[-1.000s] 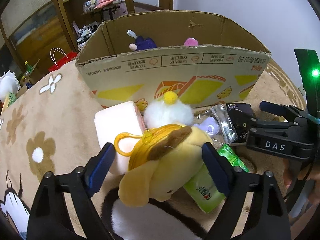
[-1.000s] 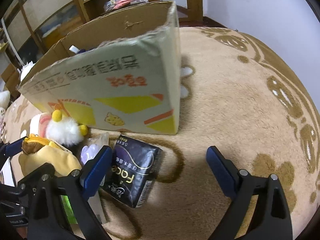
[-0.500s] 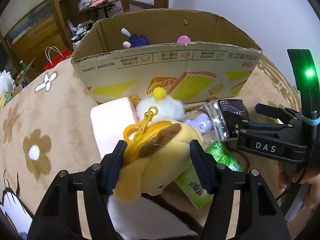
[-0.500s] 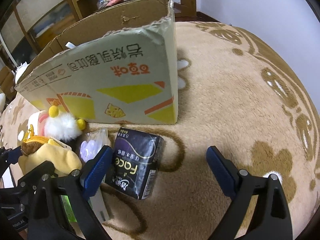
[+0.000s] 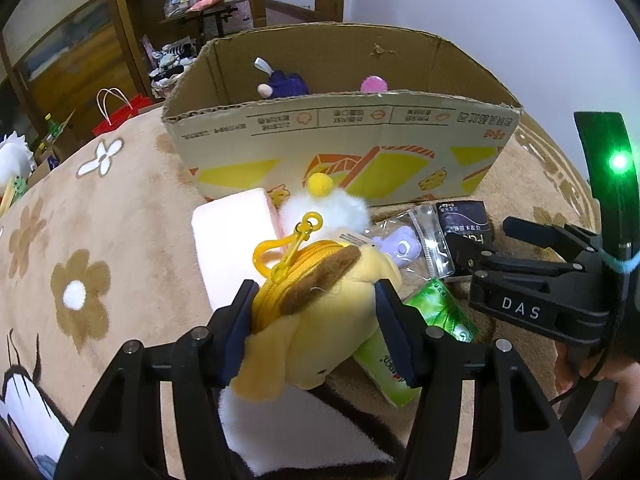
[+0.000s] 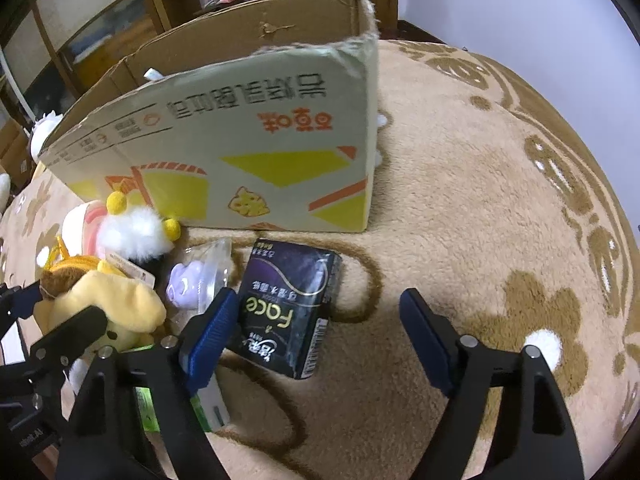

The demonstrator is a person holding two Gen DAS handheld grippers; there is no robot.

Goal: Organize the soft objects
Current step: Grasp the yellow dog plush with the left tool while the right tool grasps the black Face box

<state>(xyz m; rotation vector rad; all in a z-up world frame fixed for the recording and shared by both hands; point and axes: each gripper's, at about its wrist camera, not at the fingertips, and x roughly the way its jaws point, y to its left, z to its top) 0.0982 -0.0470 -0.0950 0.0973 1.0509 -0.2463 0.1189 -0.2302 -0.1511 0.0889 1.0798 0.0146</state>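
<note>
My left gripper (image 5: 314, 296) has its jaws closing, and both pads press into a yellow plush dog pouch (image 5: 320, 332) with a zip and a yellow clip. Behind it lie a pink soft block (image 5: 232, 240) and a white fluffy toy (image 5: 328, 208) with yellow pompoms. My right gripper (image 6: 318, 304) hangs over a black tissue pack (image 6: 288, 300). Its jaws are closing; the pack lies partly between them, untouched. The cardboard box (image 5: 340, 136) stands behind, holding a purple plush (image 5: 284, 84) and a pink thing (image 5: 374, 84).
A purple item in a clear bag (image 6: 188, 284) and a green tissue pack (image 5: 400, 344) lie between the two grippers. Everything rests on a tan flowered blanket (image 6: 480, 200). A red bag (image 5: 120, 114) and shelves stand beyond the left edge. A hand (image 5: 580, 368) holds the right gripper.
My left jaws have come in from either side of the yellow pouch and now squeeze it. The right jaws have narrowed around the black tissue pack.
</note>
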